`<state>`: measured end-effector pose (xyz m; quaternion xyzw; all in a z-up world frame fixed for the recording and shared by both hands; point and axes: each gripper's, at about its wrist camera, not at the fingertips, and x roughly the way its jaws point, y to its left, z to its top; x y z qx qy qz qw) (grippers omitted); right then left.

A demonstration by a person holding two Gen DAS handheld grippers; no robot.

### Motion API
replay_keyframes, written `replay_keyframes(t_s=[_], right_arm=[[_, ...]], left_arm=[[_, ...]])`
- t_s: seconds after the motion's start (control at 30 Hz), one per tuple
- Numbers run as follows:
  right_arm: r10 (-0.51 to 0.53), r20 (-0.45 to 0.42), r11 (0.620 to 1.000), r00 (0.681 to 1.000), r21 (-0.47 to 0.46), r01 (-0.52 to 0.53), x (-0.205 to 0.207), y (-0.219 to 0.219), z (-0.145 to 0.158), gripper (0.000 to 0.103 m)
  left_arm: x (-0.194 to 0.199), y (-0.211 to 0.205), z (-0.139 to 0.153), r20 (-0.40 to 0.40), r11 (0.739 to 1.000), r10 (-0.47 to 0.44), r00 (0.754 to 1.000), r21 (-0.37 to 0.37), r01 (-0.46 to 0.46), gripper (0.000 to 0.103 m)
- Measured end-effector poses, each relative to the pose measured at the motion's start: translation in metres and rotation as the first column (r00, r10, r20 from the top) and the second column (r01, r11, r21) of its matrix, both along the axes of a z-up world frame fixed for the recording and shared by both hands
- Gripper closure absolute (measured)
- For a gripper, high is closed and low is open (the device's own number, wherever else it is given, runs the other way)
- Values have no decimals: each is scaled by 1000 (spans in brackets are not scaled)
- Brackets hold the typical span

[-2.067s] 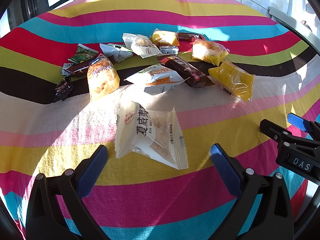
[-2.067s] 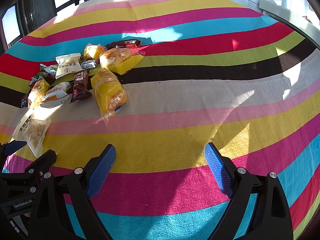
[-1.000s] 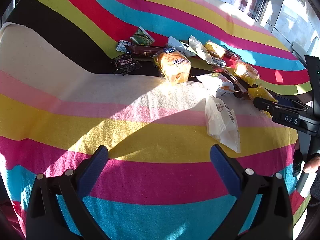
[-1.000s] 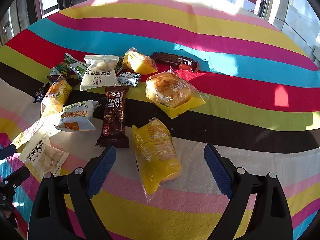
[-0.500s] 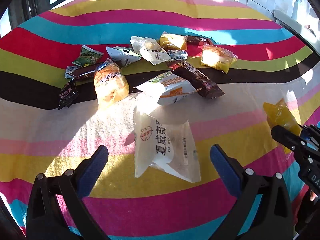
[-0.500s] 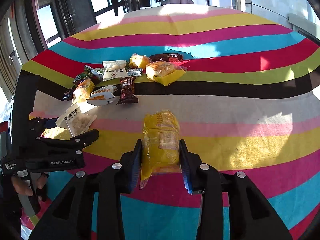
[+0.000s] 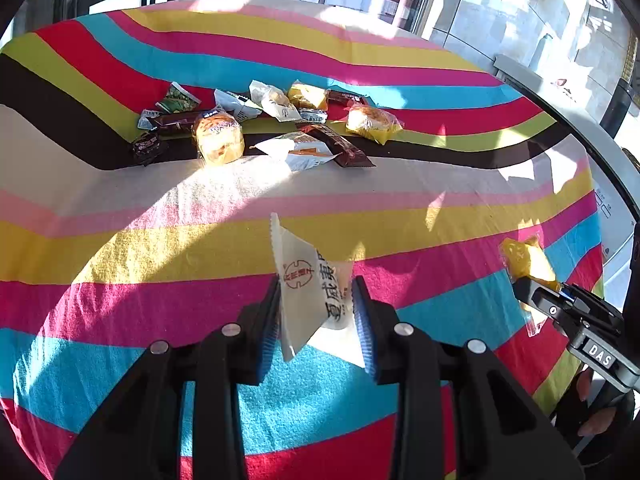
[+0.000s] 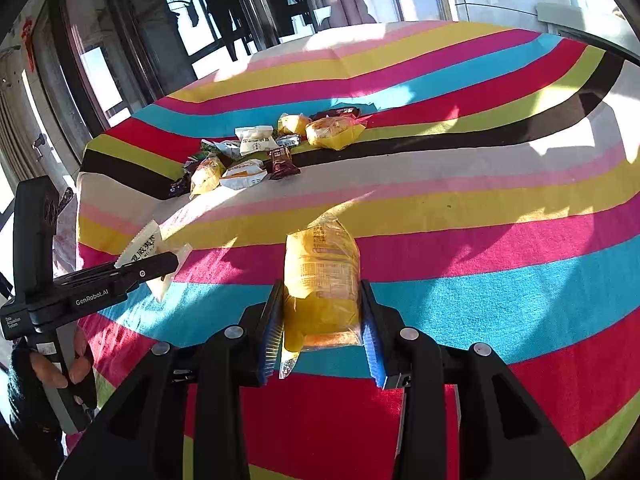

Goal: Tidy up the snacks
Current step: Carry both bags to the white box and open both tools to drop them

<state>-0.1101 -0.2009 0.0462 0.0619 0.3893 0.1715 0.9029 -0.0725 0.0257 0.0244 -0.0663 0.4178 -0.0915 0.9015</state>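
My left gripper (image 7: 316, 312) is shut on a white snack packet with red and black print (image 7: 308, 280) and holds it above the striped cloth. It also shows at the left of the right wrist view (image 8: 150, 254). My right gripper (image 8: 322, 320) is shut on a yellow snack bag (image 8: 320, 276), lifted over the near side of the table; the bag shows at the right of the left wrist view (image 7: 528, 260). Several other snacks lie in a pile (image 7: 264, 128) at the far side of the table.
A striped tablecloth (image 7: 160, 240) covers the round table. The pile (image 8: 260, 148) holds a brown bar (image 7: 336, 144), a yellow bun pack (image 7: 374, 122) and an orange bread pack (image 7: 218, 138). Windows and a ledge (image 7: 560, 92) stand beyond the table's edge.
My left gripper has closed on the white packet and lifted it off the cloth. My right gripper, holding the yellow bag, has drawn back toward the near edge.
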Motion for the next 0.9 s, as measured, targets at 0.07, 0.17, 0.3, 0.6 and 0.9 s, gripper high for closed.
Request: replay_keyframes(t_s=[0.07,0.17,0.3,0.6,0.9], right_arm=[[0,-5,999,1000,-34,0,-6,4,0,67],[13,-14,999,1000,-46,-13,-18,10,1,67],[36,18,994,999,-102,-34,-47,16,11,67],[-8,86,994,996,-108,17,-106,-5,47,67],[-95,226,983,969,-131,127,-174,-54,84,67]], left_arm=[[-14,1,-2,3,1000,2,1000,-21,-2,68],[-33,0,-2,19,999,-7,1000,-53,8,68],[-62,0,6,52,994,-21,998,-107,27,68],[-109,-28,34,123,984,-111,986,-125,127,68],[-143,-92,62,174,938,-292,941,-140,317,68]])
